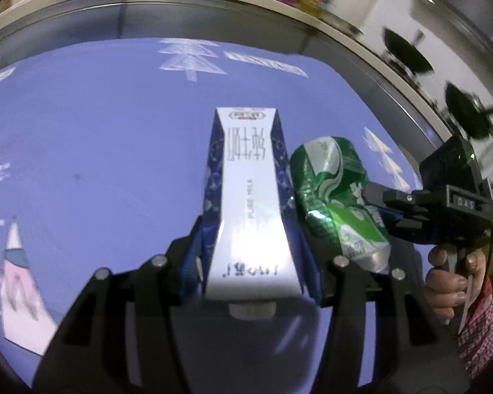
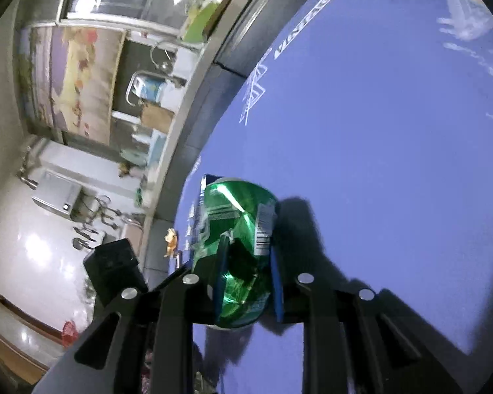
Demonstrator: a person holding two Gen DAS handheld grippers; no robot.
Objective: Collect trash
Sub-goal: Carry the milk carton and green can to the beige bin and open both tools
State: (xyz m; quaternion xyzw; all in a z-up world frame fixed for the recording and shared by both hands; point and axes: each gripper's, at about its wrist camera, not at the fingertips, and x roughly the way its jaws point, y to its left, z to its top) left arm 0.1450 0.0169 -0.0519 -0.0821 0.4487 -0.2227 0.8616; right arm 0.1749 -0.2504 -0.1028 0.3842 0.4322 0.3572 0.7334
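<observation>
My left gripper (image 1: 251, 259) is shut on a white and blue milk carton (image 1: 249, 197), held above the blue tablecloth (image 1: 98, 151). My right gripper (image 2: 248, 282) is shut on a crushed green can (image 2: 240, 239). In the left wrist view the can (image 1: 338, 193) sits right beside the carton, with the right gripper (image 1: 374, 197) reaching in from the right. A sliver of the carton (image 2: 203, 187) shows behind the can in the right wrist view.
The tablecloth (image 2: 378, 147) has white tree prints (image 1: 189, 55) and a pink house print (image 1: 16, 295). The table's grey rim (image 1: 213, 13) curves along the far side. Black chairs (image 1: 407, 55) stand beyond it on the right. A kitchen counter with a sink (image 2: 148, 82) lies past the edge.
</observation>
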